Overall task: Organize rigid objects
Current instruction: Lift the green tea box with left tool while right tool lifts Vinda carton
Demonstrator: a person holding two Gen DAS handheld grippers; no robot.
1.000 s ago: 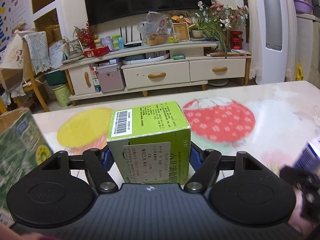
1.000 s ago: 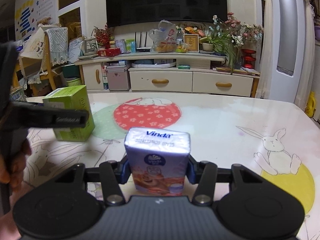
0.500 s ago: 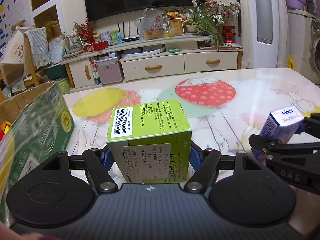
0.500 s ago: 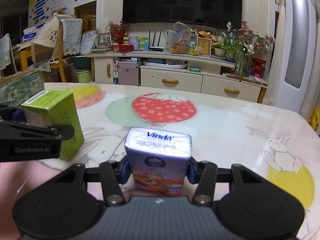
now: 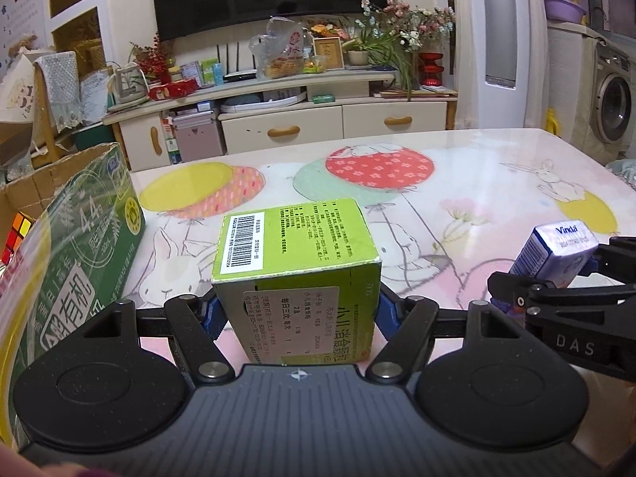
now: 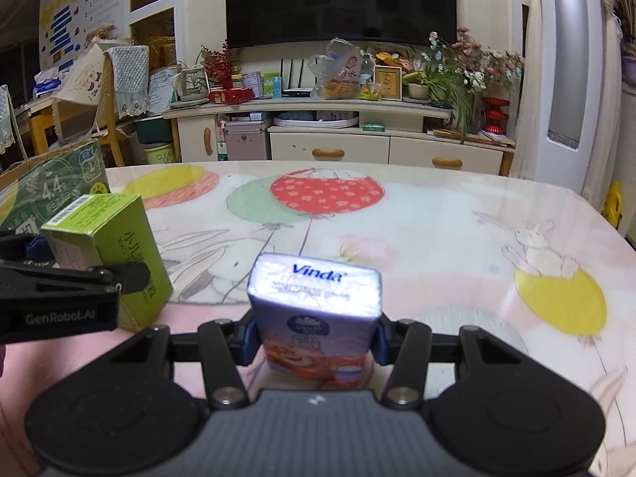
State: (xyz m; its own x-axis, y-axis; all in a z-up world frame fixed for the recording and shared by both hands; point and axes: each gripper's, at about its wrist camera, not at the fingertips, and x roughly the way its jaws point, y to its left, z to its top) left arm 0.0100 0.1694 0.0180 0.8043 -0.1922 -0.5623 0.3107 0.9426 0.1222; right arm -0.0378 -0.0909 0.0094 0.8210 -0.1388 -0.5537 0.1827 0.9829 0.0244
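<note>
A green medicine box [image 5: 294, 254] with a barcode label sits between the blue pads of my left gripper [image 5: 296, 312], which is shut on it just above the table. My right gripper [image 6: 314, 342] is shut on a blue Vinda tissue pack [image 6: 314, 306], held upright. In the left wrist view the tissue pack [image 5: 556, 250] and right gripper [image 5: 556, 302] show at the right edge. The right wrist view has the green box [image 6: 107, 238] and left gripper [image 6: 71, 290] at its left edge. Both held things stay apart.
An open cardboard carton [image 5: 87, 246] with green print stands at the table's left edge, with a colour cube [image 5: 16, 234] inside. The table [image 5: 477, 183] has a cartoon rabbit and balloon cover. Beyond its far edge are a TV cabinet [image 5: 278, 119] and a chair.
Both grippers have drawn back from the table's far edge with their things still gripped. The green carton has come further into view on the left, and the right gripper now shows beside the left one.
</note>
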